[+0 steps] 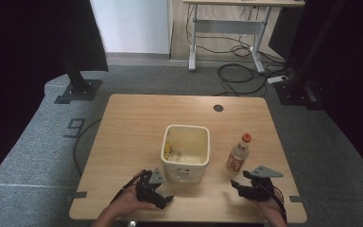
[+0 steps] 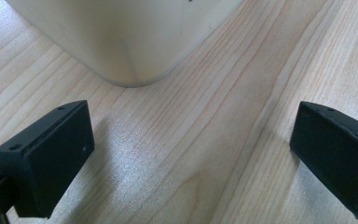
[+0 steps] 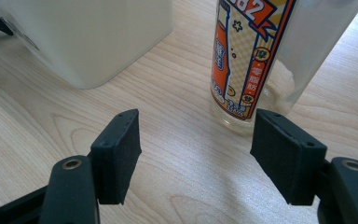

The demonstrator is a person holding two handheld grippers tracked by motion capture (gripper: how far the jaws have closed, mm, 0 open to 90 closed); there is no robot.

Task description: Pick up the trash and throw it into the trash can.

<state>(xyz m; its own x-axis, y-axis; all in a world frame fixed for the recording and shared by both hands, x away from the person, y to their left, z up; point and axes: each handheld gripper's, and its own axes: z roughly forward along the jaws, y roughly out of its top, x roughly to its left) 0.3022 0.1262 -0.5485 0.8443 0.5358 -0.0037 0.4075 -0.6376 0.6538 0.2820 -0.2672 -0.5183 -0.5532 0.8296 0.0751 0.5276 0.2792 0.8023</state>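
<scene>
Light wood table (image 1: 132,118) with a dark round grommet (image 1: 218,108) near its far edge stands on grey carpet (image 1: 38,142); white wall (image 1: 132,23) far left, white-legged desk (image 1: 227,28) far right above tangled black cables (image 1: 238,71), dark stands at both sides.

On the wooden table (image 1: 132,118) a cream square bin (image 1: 185,152) stands near the middle, with a clear bottle (image 1: 238,154) with an orange cap just to its right. The left tool (image 1: 163,199) lies near the bin's front corner; the right tool (image 1: 237,185) sits just before the bottle, apart from it.
</scene>
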